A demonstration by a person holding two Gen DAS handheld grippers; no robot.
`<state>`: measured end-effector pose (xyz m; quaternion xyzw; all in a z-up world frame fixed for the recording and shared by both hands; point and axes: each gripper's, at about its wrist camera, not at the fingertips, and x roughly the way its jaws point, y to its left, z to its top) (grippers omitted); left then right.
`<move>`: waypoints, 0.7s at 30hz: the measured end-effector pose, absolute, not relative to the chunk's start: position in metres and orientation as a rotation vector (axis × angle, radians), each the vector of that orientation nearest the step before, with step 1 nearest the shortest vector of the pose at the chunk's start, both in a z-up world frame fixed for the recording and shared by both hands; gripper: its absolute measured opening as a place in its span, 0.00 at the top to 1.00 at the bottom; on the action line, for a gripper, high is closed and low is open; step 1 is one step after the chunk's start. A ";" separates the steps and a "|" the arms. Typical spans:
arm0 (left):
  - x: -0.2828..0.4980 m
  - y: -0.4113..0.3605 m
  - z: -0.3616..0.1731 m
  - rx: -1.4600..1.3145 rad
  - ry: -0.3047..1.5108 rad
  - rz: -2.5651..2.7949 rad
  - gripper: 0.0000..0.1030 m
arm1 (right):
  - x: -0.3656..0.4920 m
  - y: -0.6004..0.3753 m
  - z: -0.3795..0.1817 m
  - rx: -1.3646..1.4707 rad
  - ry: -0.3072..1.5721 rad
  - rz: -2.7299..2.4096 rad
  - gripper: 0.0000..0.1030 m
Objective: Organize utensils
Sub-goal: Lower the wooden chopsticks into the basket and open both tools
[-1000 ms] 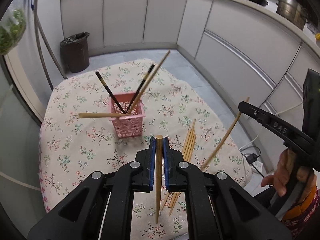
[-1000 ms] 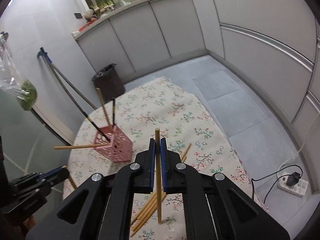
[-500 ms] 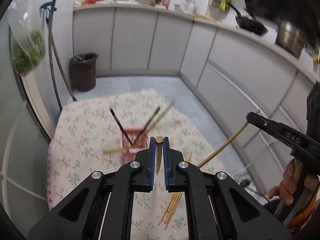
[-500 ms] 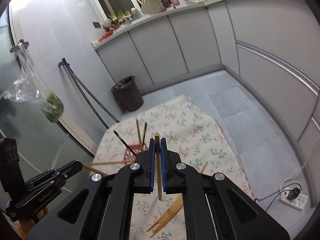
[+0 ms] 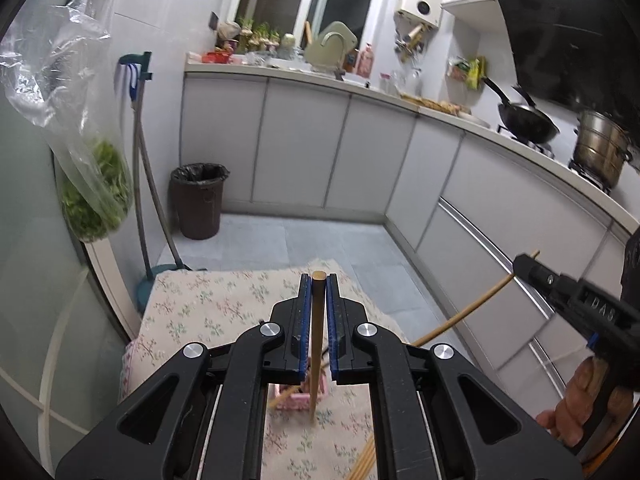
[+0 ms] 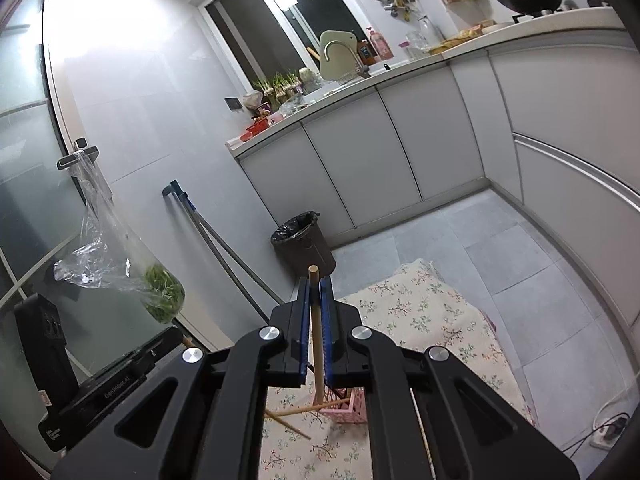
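My left gripper [image 5: 317,280] is shut on a wooden chopstick [image 5: 316,344] that hangs down over the pink basket [image 5: 302,398], which peeks out below the jaws. My right gripper [image 6: 316,282] is shut on another wooden chopstick [image 6: 317,344] whose lower end reaches the pink basket [image 6: 352,404]. In the left wrist view the right gripper [image 5: 528,266] shows at the right with its chopstick [image 5: 464,316] slanting down. A loose wooden chopstick [image 6: 304,409] sticks out of the basket sideways. More chopsticks [image 5: 366,460] lie on the floral tablecloth [image 5: 208,304].
A dark bin [image 5: 198,200] and a mop [image 5: 140,168] stand on the floor beyond the table. A plastic bag of greens [image 5: 94,196] hangs at the left. Cabinets [image 5: 304,152] run along the back and right. A power strip [image 6: 608,432] lies on the floor.
Both grippers have risen and tilted up with their chopsticks. The basket has dropped from the middle of the views to below the jaws, and the kitchen counter has come into view.
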<state>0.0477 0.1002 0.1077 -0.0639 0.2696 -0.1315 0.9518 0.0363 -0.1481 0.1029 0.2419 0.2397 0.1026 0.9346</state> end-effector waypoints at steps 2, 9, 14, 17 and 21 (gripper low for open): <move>0.053 0.102 0.109 -0.142 0.535 -0.254 0.93 | 0.041 -0.143 0.101 0.479 0.487 0.209 0.95; 0.081 0.095 0.089 -0.122 0.545 -0.208 0.93 | 0.062 -0.128 0.087 0.429 0.490 0.200 0.95; 0.099 0.088 0.063 -0.102 0.610 -0.219 0.91 | 0.071 -0.122 0.077 0.412 0.507 0.195 0.95; 0.098 0.090 0.059 -0.112 0.617 -0.221 0.82 | 0.075 -0.121 0.072 0.416 0.525 0.203 0.95; 0.092 0.098 0.066 -0.142 0.593 -0.208 0.76 | 0.077 -0.118 0.069 0.411 0.538 0.206 0.95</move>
